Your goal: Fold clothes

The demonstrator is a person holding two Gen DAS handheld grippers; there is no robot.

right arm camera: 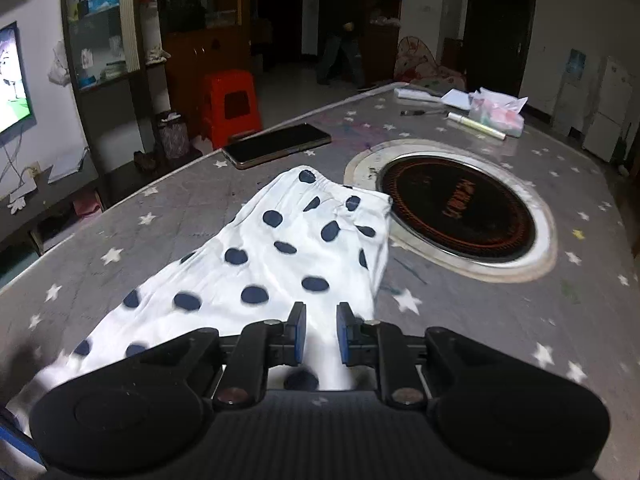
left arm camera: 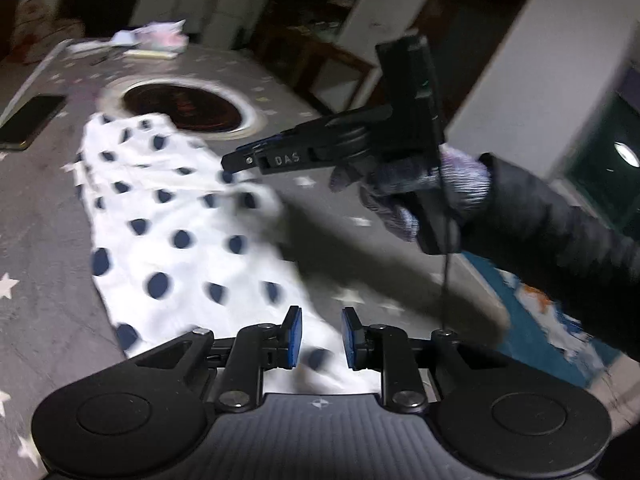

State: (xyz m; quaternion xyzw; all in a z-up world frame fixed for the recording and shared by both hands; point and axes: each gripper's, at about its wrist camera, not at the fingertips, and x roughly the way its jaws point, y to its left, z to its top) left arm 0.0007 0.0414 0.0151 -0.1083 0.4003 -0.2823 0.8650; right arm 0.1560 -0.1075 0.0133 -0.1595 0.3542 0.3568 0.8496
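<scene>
Both tools stand narrow. The left tool (left arm camera: 320, 334) holds nothing; the right tool (right arm camera: 321, 330) straddles the cloth (right arm camera: 280, 264), grip uncertain. A weak pinch risks the fold dropping onto the bench (right arm camera: 500, 320).

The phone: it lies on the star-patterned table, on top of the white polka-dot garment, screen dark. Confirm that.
Not quite. The phone lies on the bare star-patterned table, apart from the white polka-dot garment, not on top of it; a strip of tabletop separates them. Its screen is dark, as you say. The right wrist view shows this most clearly.

Both grippers' fingers (left arm camera: 292, 336) slightly apart
</scene>
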